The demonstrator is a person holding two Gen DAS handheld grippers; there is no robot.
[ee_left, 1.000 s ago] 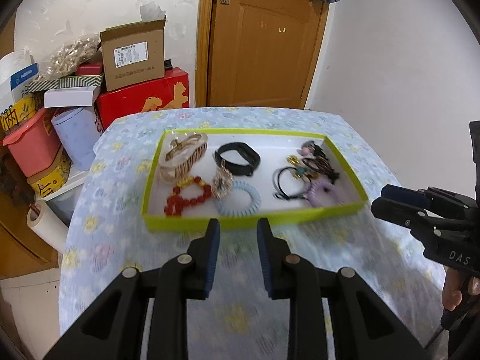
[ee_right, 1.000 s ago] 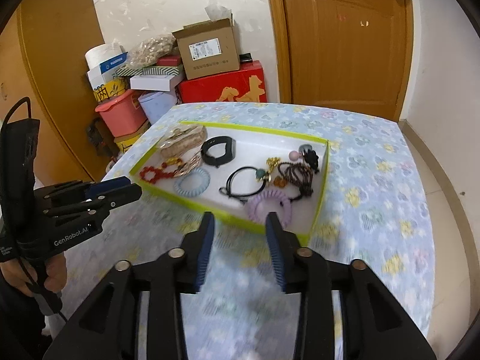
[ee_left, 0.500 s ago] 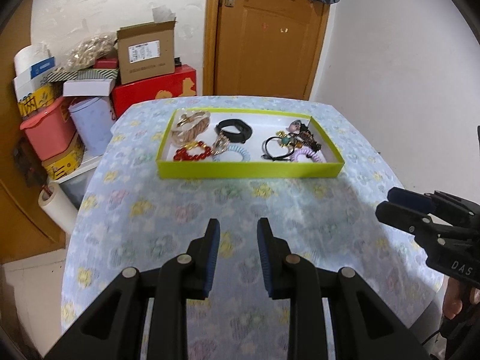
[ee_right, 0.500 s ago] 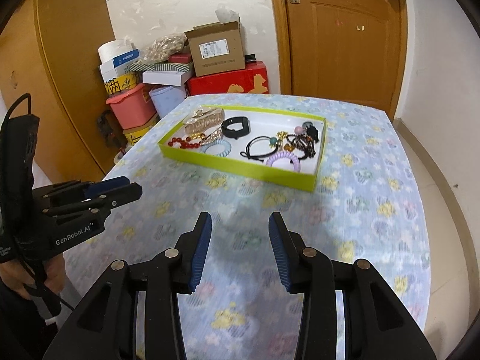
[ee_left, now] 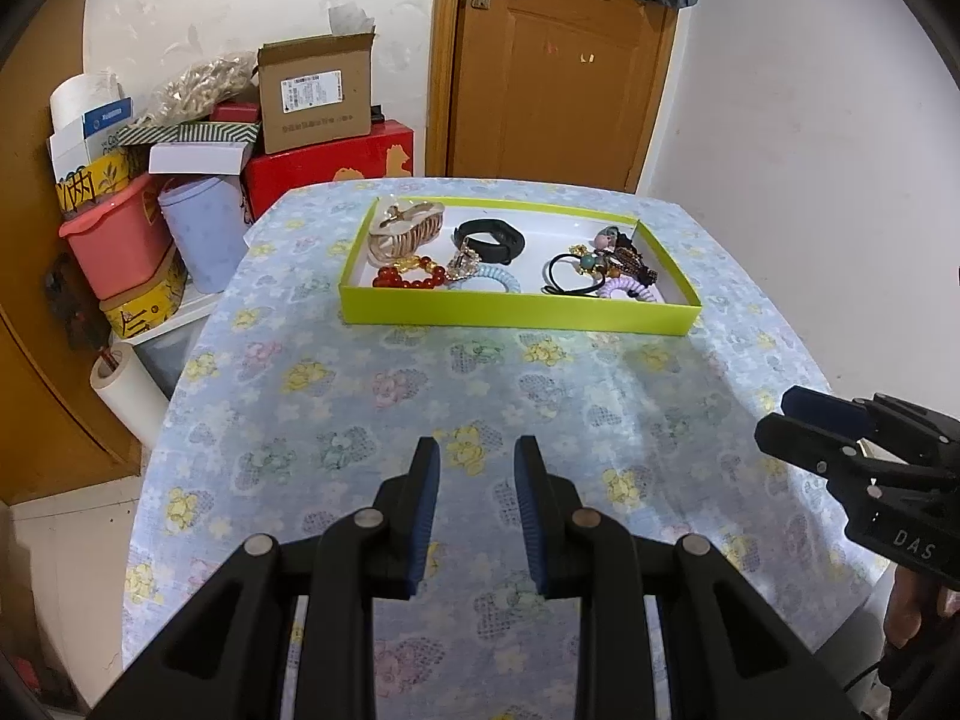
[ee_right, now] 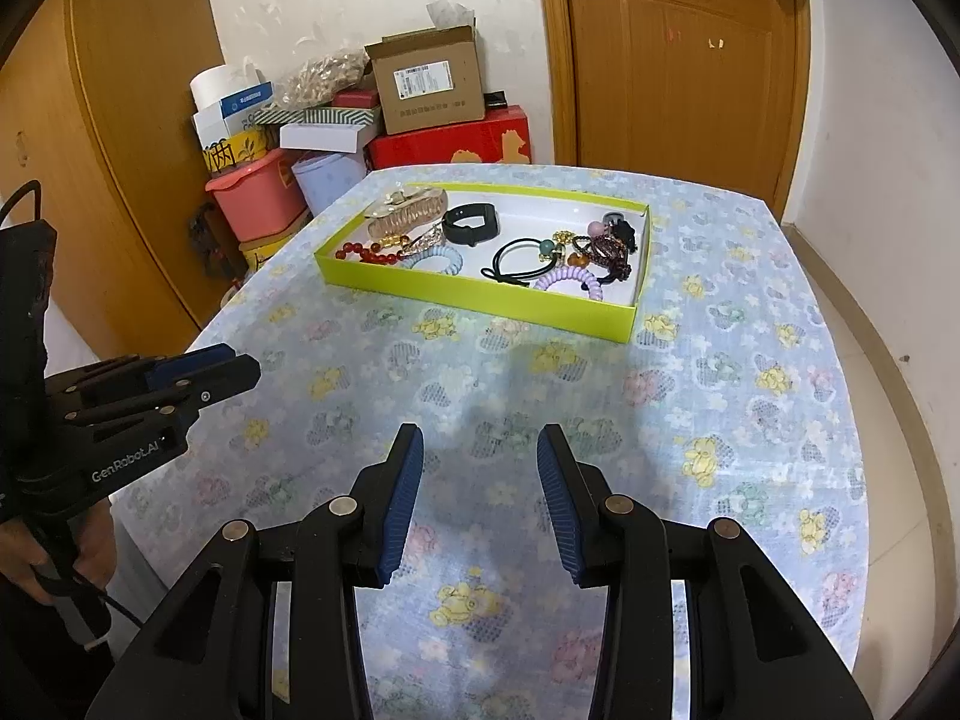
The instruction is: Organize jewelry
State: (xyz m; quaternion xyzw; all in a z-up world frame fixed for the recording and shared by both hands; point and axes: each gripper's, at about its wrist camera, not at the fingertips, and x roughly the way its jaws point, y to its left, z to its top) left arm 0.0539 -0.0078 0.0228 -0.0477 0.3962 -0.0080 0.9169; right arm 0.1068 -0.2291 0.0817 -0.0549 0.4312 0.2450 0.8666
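Observation:
A lime-green tray [ee_left: 516, 312] [ee_right: 480, 294] stands at the far end of the flowered table. It holds a beige hair claw [ee_left: 408, 228], a black band [ee_left: 489, 240], a red bead bracelet [ee_left: 408, 279], a light blue coil tie [ee_left: 486, 282], black hair ties [ee_left: 570, 276] and a purple coil tie [ee_left: 627, 288]. My left gripper [ee_left: 477, 510] is open and empty, well back from the tray. My right gripper [ee_right: 480, 498] is open and empty, also well back. Each gripper shows at the edge of the other's view.
The table wears a blue flowered cloth [ee_left: 480, 408]. Boxes, a red carton [ee_left: 330, 162], a pink tub [ee_left: 114, 240] and a paper roll [ee_left: 126, 390] crowd the floor at the far left. A wooden door [ee_left: 552, 60] stands behind the table.
Both grippers have pulled back from the tray toward the near end of the table. The tray now lies much farther off. Both stay open and empty.

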